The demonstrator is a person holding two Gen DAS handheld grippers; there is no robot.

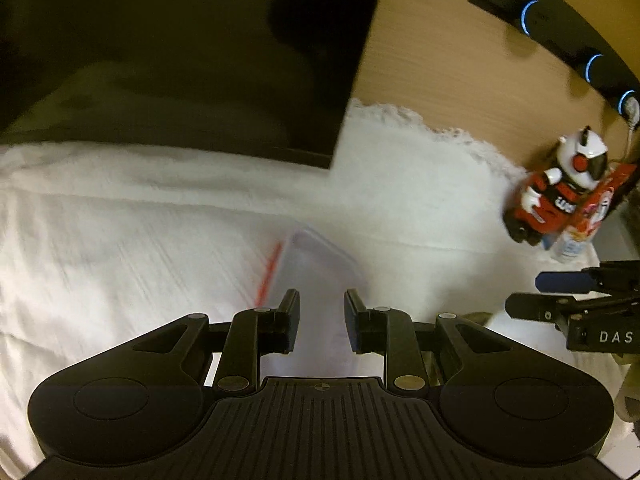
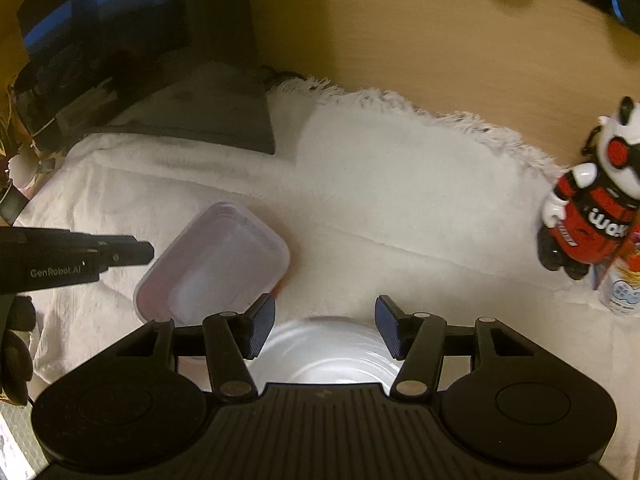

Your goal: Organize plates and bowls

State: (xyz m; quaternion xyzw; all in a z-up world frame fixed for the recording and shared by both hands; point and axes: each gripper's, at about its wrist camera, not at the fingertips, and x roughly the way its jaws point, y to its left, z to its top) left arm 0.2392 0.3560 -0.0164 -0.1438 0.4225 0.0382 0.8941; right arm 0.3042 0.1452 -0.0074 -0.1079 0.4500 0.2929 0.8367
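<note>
A clear rectangular plastic container point(image 2: 216, 260) with a red trim lies on the white cloth point(image 2: 400, 184). In the left wrist view the container point(image 1: 316, 276) sits just ahead of and between the fingers of my left gripper point(image 1: 322, 312), which is open and holds nothing. A white round bowl or plate point(image 2: 328, 352) lies right under my right gripper point(image 2: 325, 320), which is open and empty above it. The left gripper point(image 2: 136, 254) also shows at the left of the right wrist view, beside the container. The right gripper point(image 1: 532, 296) shows at the right edge of the left wrist view.
A black monitor point(image 1: 180, 60) stands at the back left on its dark base point(image 2: 208, 120). A red and white panda figure point(image 2: 592, 208) and a small bottle point(image 2: 622, 292) stand at the right. A wooden wall point(image 2: 420, 32) lies behind the fringed cloth.
</note>
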